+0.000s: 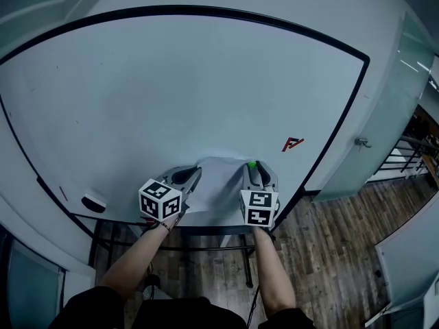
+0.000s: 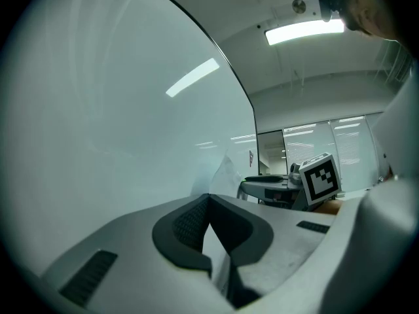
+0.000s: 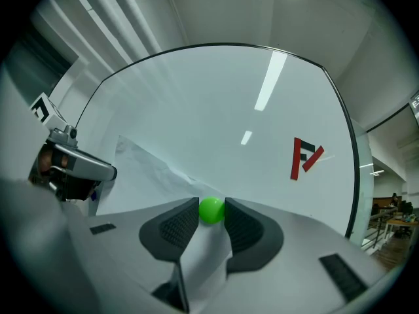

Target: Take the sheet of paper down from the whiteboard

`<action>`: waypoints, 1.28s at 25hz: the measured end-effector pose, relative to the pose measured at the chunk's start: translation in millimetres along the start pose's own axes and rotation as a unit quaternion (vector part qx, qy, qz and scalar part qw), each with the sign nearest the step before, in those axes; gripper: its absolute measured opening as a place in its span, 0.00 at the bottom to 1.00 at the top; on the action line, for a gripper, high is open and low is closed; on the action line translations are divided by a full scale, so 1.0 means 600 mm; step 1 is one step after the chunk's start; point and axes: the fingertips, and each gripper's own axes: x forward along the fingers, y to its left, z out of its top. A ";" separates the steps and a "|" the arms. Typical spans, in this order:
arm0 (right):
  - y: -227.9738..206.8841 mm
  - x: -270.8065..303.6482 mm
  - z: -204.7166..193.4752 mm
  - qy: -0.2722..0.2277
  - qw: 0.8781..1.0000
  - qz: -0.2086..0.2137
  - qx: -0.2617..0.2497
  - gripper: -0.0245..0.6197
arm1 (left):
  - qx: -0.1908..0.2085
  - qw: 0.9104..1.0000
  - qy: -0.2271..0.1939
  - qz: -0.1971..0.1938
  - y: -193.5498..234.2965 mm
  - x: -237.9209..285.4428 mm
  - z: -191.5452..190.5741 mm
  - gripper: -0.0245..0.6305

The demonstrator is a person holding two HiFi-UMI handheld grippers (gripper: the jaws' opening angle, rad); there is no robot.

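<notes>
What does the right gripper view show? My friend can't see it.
The right gripper pinches a small green ball sitting on a sheet of paper on the whiteboard. The left gripper is at the paper's left side, and a red-and-black logo is on the right.

A red and black logo mark point(image 1: 293, 143) sits on the lower right part of the whiteboard point(image 1: 171, 81), close to its black frame. At the board's lower left edge rests a small black-and-white block point(image 1: 94, 201), eraser-like in shape. Below the board a thin metal stand leg point(image 1: 247, 262) reaches down to a wood-plank floor point(image 1: 336, 252). To the board's right stands a frosted glass door point(image 1: 384, 115) with a metal handle point(image 1: 362, 142), and past it a dark railing point(image 1: 405, 157). Overhead, a long ceiling light strip point(image 2: 304, 31) glows, and its streak reflects on the board's surface.
</notes>
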 end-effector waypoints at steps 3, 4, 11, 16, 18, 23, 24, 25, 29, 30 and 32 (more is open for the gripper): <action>0.002 0.000 -0.004 0.004 1.000 0.001 -0.002 0.24 | 0.000 1.000 0.002 0.006 0.007 -0.009 -0.003 0.07; 0.003 0.000 -0.005 0.005 1.000 0.002 -0.003 0.24 | -0.001 1.000 0.002 0.008 0.009 -0.012 -0.004 0.07; 0.014 0.000 -0.009 0.007 1.000 0.006 -0.008 0.24 | -0.008 1.000 0.002 0.021 0.021 -0.034 -0.011 0.07; 0.017 0.002 -0.010 0.008 1.000 0.006 -0.009 0.24 | -0.011 1.000 0.001 0.021 0.023 -0.040 -0.014 0.07; 0.017 0.002 -0.009 0.009 1.000 0.005 -0.008 0.24 | -0.012 1.000 0.001 0.021 0.024 -0.042 -0.013 0.07; 0.012 0.001 -0.011 0.011 1.000 0.002 -0.004 0.24 | -0.016 1.000 -0.003 0.016 0.022 -0.045 -0.010 0.07; 0.011 0.001 -0.011 0.011 1.000 0.002 -0.004 0.24 | -0.017 1.000 -0.004 0.016 0.022 -0.045 -0.010 0.07; 0.010 0.001 -0.012 0.011 1.000 0.002 -0.004 0.24 | -0.017 1.000 -0.004 0.016 0.022 -0.045 -0.010 0.07; 0.007 0.000 -0.012 0.012 1.000 0.001 -0.002 0.24 | -0.019 1.000 -0.006 0.015 0.021 -0.046 -0.007 0.07; 0.008 0.001 -0.011 0.012 1.000 0.001 -0.002 0.24 | -0.019 1.000 -0.007 0.016 0.023 -0.047 -0.006 0.07; 0.009 0.003 -0.010 0.011 1.000 0.002 -0.003 0.24 | -0.019 1.000 -0.008 0.016 0.025 -0.047 -0.006 0.07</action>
